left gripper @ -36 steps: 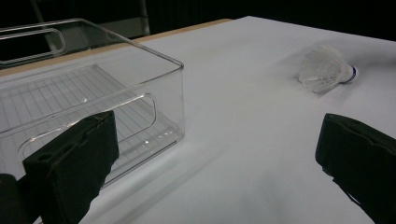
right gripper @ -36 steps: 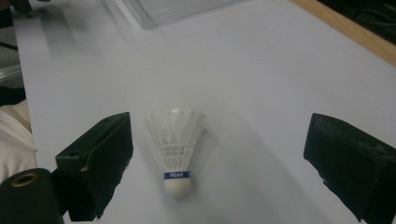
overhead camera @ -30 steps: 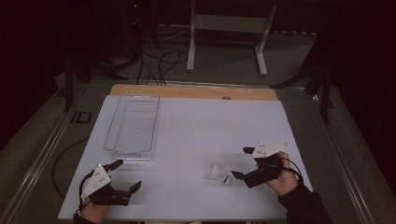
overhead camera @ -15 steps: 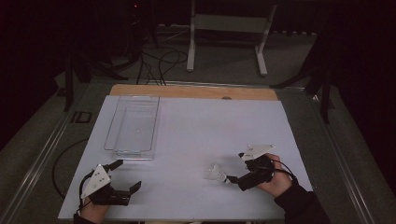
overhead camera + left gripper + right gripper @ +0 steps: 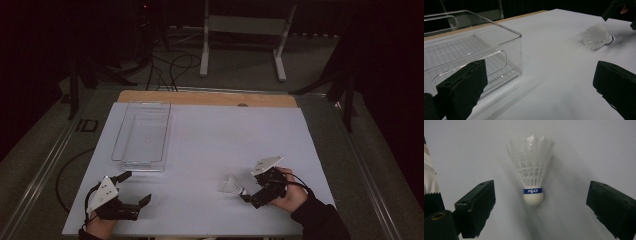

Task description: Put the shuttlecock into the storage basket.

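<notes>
Right gripper view, nearest item: your right gripper (image 5: 541,202), jaws spread wide and holding nothing, one pad on each side of the frame. Between them, just ahead: one white shuttlecock (image 5: 532,173), lying on its side on the white table (image 5: 586,150), rounded cork nearest you, blue band behind the cork, feather skirt pointing away. The cork sits slightly nearer the left-hand pad than the right-hand one and touches neither. To do this step well, judge it so: shift the gripper a little to centre the cork, lower until the pads straddle the cork and blue band rather than the skirt, then close gently; feathers would likely crush or spring out, while the cork may roll if one pad arrives first. High view, other side: your left gripper (image 5: 132,189), likewise released and empty, resting near the table's close edge. Beyond it: one clear plastic bin (image 5: 142,134), empty, upright, well apart from the shuttlecock. Left gripper view: the bin's wall lies just ahead of that gripper.
</notes>
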Tool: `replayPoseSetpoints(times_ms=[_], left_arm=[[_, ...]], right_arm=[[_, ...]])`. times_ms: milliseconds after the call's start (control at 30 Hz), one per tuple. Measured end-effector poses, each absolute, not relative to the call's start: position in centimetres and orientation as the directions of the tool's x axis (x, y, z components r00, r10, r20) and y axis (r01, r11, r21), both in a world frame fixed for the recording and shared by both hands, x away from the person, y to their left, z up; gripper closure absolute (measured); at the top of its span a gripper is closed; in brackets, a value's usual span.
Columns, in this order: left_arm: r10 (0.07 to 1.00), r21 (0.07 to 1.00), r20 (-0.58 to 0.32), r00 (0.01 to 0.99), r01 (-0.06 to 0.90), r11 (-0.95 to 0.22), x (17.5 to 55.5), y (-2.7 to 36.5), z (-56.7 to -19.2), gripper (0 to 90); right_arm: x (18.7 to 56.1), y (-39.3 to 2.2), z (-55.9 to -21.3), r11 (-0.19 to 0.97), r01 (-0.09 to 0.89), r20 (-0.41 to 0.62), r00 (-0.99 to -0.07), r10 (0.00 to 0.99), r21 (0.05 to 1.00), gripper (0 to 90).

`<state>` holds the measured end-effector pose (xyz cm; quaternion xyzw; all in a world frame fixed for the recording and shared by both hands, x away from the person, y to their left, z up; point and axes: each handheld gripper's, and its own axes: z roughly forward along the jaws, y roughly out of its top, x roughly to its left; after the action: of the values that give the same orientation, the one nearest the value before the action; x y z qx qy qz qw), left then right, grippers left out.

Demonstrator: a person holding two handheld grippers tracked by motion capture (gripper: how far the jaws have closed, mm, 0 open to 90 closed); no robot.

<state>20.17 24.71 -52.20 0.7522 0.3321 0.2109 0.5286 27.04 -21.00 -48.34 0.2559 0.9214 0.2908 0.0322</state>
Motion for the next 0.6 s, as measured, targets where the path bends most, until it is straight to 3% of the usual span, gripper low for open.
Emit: replayPoseSetpoints(times_ms=[600], left_arm=[[0.722, 0.935, -0.034, 0.691, 0.276, -0.221, 20.2, 24.7, -52.2, 0.1]], right_arm=[[27.1, -19.8, -49.3, 0.775, 0.461, 0.073, -0.874, 0.480, 0.432, 22.9]])
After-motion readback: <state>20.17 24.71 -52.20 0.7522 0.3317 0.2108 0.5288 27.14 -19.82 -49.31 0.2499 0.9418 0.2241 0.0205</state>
